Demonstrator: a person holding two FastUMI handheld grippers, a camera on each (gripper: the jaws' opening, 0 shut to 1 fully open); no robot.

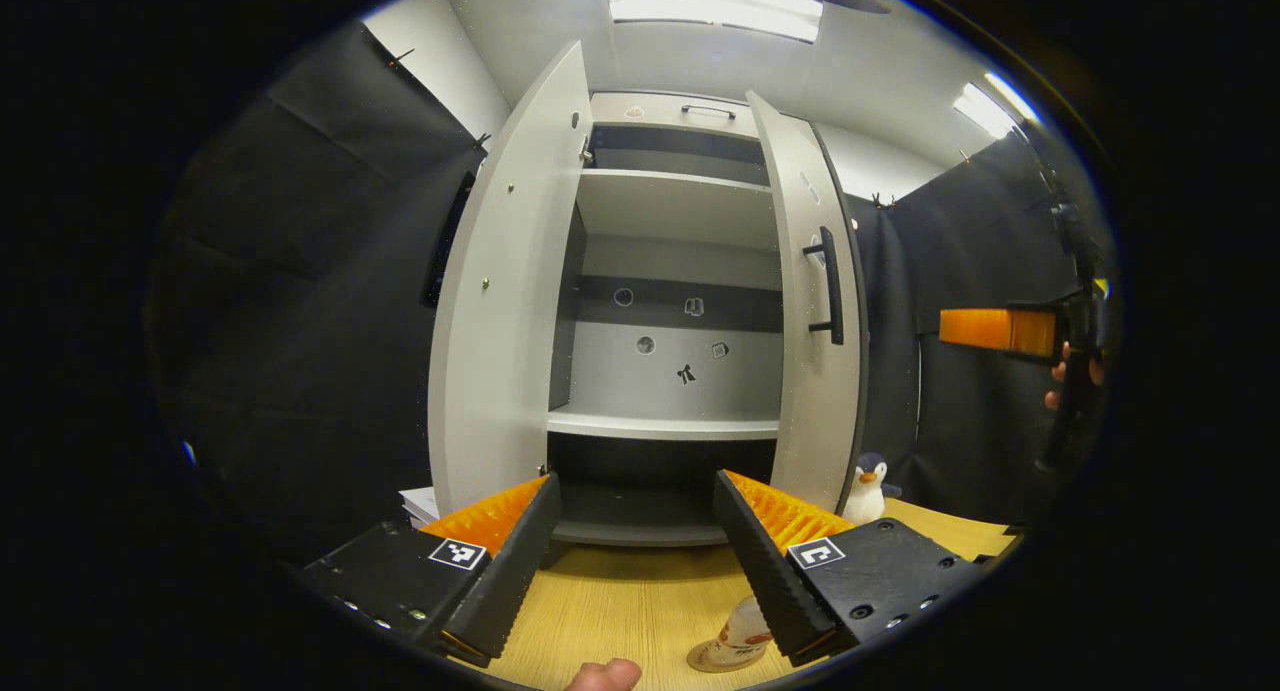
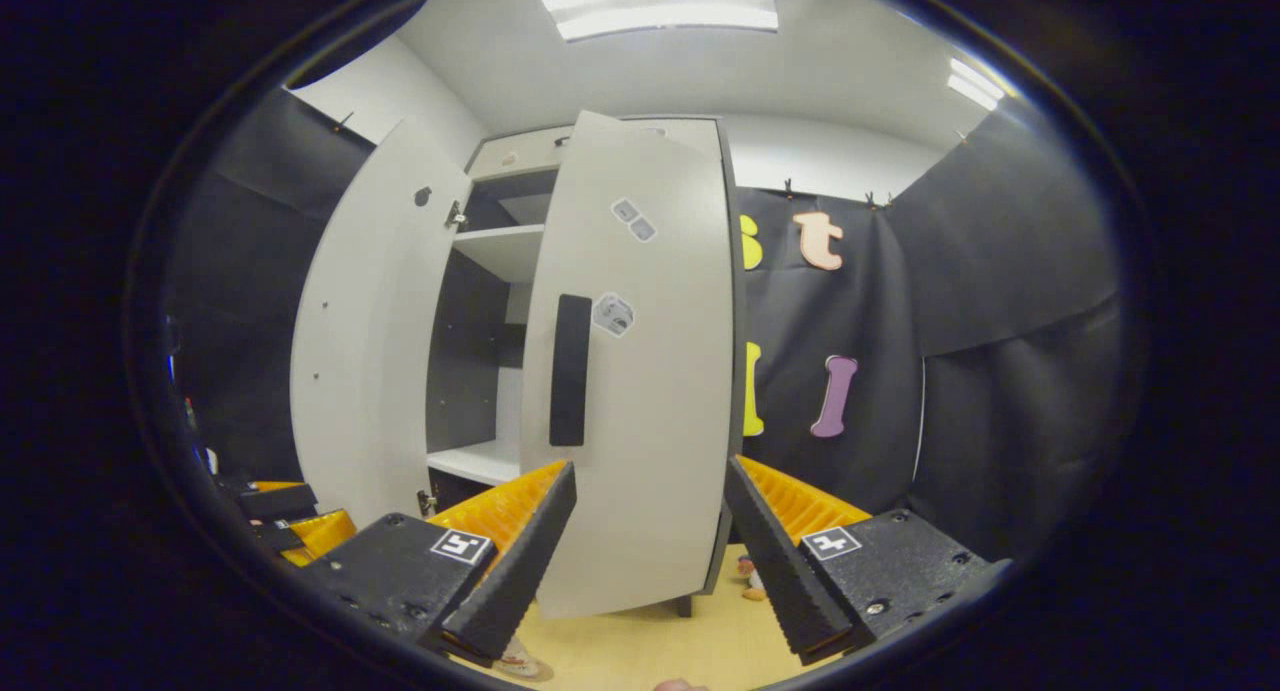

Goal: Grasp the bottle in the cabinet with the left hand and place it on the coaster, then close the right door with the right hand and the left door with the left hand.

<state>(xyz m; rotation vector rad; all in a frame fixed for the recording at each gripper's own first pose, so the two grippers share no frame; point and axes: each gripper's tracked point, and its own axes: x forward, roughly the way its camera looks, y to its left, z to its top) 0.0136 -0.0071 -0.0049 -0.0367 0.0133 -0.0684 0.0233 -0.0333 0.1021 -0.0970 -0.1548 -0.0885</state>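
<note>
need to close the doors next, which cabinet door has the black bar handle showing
The right door: its black bar handle faces out. The left door shows only its bare inner face.

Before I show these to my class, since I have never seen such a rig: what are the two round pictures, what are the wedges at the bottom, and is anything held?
A person holds a two-finger tool in each hand, and each tool carries its own camera. The wedges are that tool's jaws.

In the left gripper view, the left gripper hangs open and empty over the wooden table, facing the cabinet, both doors open. The bottle stands on the coaster below. A toy penguin stands by the right door.

In the right gripper view, the right gripper is open, empty, close before that right door and its dark handle.
</note>
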